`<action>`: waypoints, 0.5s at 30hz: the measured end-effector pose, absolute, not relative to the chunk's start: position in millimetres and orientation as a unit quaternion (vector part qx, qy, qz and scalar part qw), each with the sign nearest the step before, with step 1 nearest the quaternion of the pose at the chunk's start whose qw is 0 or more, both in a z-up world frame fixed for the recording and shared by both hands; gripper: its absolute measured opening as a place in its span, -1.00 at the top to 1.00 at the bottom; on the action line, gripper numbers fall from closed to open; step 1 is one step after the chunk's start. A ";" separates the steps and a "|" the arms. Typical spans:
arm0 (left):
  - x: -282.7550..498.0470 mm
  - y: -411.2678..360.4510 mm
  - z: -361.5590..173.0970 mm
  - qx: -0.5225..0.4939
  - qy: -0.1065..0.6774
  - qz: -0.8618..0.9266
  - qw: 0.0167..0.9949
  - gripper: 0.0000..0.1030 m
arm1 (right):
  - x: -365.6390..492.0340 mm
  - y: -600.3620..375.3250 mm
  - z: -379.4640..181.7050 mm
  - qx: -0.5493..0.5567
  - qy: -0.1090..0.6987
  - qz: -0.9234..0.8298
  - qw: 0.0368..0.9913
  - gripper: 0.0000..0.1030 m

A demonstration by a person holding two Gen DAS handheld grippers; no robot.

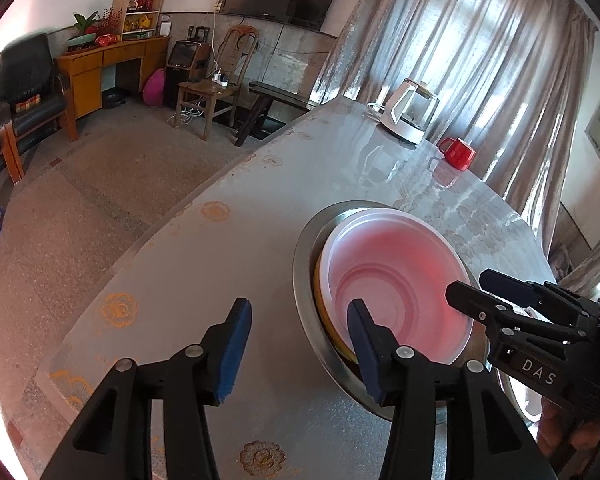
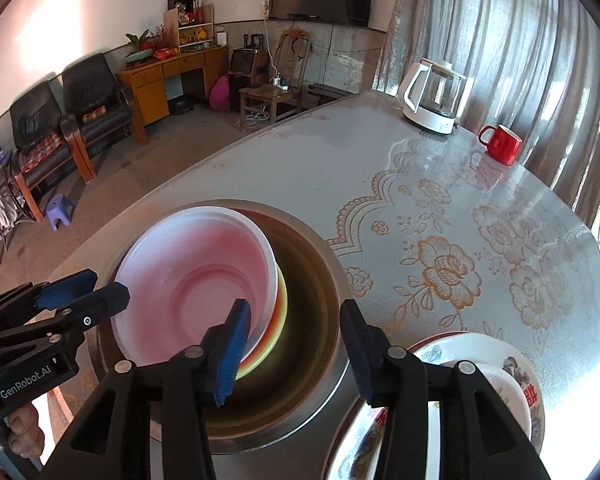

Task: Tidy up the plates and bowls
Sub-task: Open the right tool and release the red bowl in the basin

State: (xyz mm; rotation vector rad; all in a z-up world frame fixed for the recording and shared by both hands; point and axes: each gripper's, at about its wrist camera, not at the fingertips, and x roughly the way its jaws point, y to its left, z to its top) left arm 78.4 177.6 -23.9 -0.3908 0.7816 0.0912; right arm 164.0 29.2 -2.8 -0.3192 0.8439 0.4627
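A white plastic bowl with a pink tint (image 1: 396,280) (image 2: 196,280) lies tilted inside a large steel basin (image 1: 306,280) (image 2: 320,280), resting on a yellow-rimmed dish (image 2: 278,328). My left gripper (image 1: 300,344) is open, its right finger over the basin's near rim; it also shows at the left in the right wrist view (image 2: 84,292). My right gripper (image 2: 294,352) is open above the basin, its left finger by the bowl's rim; it also shows in the left wrist view (image 1: 476,288). Patterned plates (image 2: 516,372) stack at the lower right.
The round table (image 2: 420,184) has a floral cover. A white kettle (image 2: 432,96) and a red mug (image 2: 502,144) stand at its far side by the curtains. Chairs, a desk and a TV line the room beyond.
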 end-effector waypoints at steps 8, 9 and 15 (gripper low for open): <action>72.5 182.8 -21.3 -0.201 0.372 0.036 0.906 -0.02 | 169.6 36.9 -9.5 -0.180 0.419 0.204 0.867 -0.20; 71.0 184.3 -20.0 -0.203 0.369 0.037 0.906 -0.02 | 169.9 36.3 -9.6 -0.180 0.420 0.202 0.866 -0.20; 71.3 189.0 -20.9 -0.198 0.371 0.054 0.906 -0.03 | 175.6 27.1 -10.9 -0.168 0.428 0.178 0.870 -0.20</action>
